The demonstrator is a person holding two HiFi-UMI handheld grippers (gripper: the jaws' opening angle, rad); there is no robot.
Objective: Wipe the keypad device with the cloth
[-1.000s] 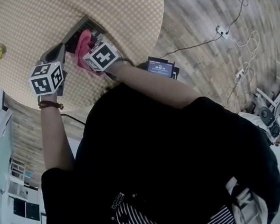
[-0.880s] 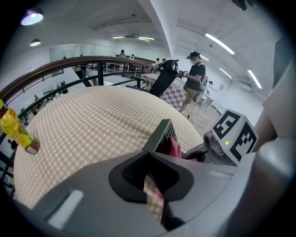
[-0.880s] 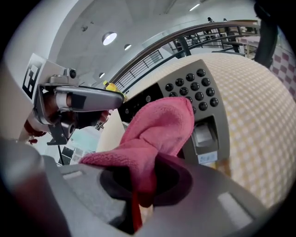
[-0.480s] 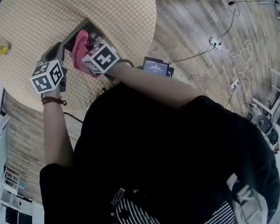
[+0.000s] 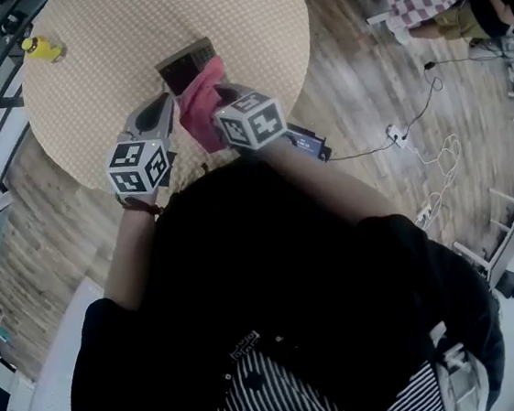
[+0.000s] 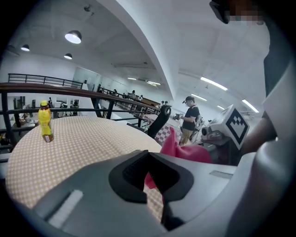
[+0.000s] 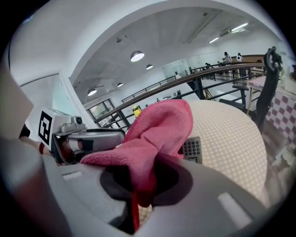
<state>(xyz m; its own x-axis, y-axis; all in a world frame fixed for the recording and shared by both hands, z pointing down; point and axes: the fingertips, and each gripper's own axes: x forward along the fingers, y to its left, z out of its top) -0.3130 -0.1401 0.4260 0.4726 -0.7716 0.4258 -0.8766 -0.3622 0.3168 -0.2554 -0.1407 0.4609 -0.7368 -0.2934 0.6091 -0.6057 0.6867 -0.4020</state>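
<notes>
The dark keypad device [image 5: 186,65] lies on the round checked table [image 5: 86,81]. My right gripper [image 5: 218,95] is shut on a pink cloth [image 5: 201,107] that bunches over the device's near right corner. In the right gripper view the cloth [image 7: 157,129] stands up out of the right gripper [image 7: 138,185], and the keypad [image 7: 192,149] shows just behind it. My left gripper [image 5: 166,102] is at the device's near left, beside the cloth. In its own view the left gripper [image 6: 152,178] has its jaws together with nothing between them, and the cloth [image 6: 182,149] shows beyond.
A yellow bottle [image 5: 41,48] stands near the table's far left edge. On the wooden floor lie a black box with a blue screen [image 5: 310,143] and a power strip with cables [image 5: 398,131]. A person [image 6: 189,121] stands beyond the table.
The head view has swung, so the table now sits higher and more central. The cloth has slid toward the device's near right corner, baring more keypad. Both grippers stay close together.
</notes>
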